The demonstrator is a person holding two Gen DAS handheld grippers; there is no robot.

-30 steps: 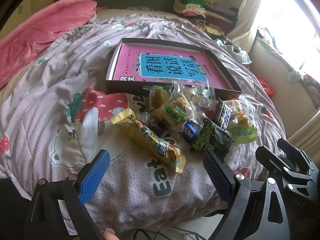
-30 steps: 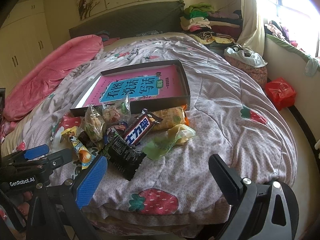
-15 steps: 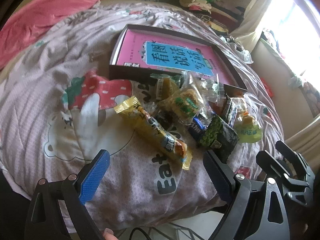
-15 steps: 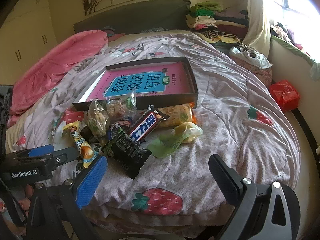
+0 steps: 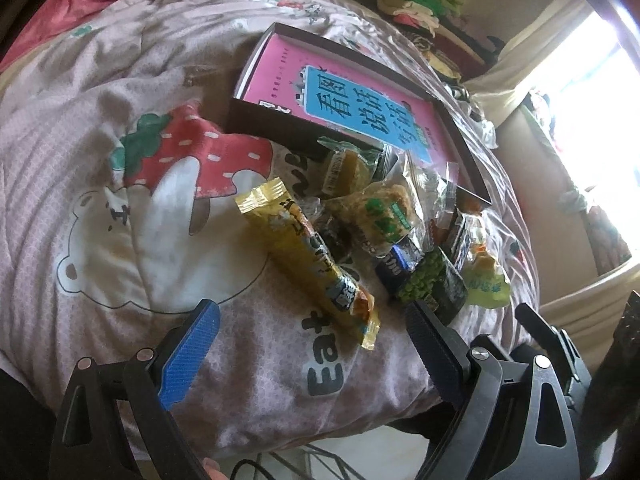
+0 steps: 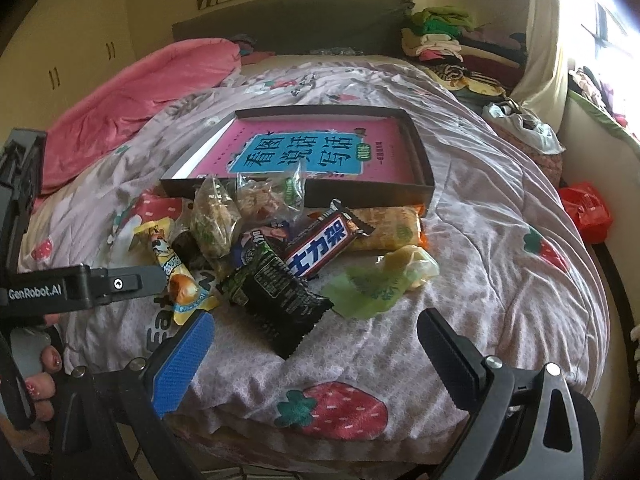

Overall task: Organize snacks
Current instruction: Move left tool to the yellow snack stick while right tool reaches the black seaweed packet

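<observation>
Left claw (image 5: 312, 336): I hold it spread wide and empty, low over the near edge of the bed, with the yellow snack bar (image 5: 308, 258) just ahead between its fingers.
Right claw (image 6: 316, 336): also spread and empty; the black snack packet (image 6: 276, 298) lies just beyond its blue pad (image 6: 184, 360), so I judge that one the natural first pick on this side.
Snack pile: everything is heaped loose on the strawberry-print quilt (image 6: 500, 248), packets overlapping. A Snickers bar (image 6: 324, 246) rests across the black packet's far end, a pale green wrapper (image 6: 380, 280) sits to its right, an orange-ended packet (image 6: 384, 232) behind, and clear-bagged pastries (image 6: 212, 220) lean against the tray.
Tray (image 6: 372, 194): a shallow dark box just behind the pile, touching it, with a pink book (image 6: 312, 152) lying flat inside. I take it as the likely place for the snacks, being so close.
Progress: no snack is in the tray yet, so sorting is still ahead.
Risk: overlapping wrappers may drag neighbours along on the soft quilt.
</observation>
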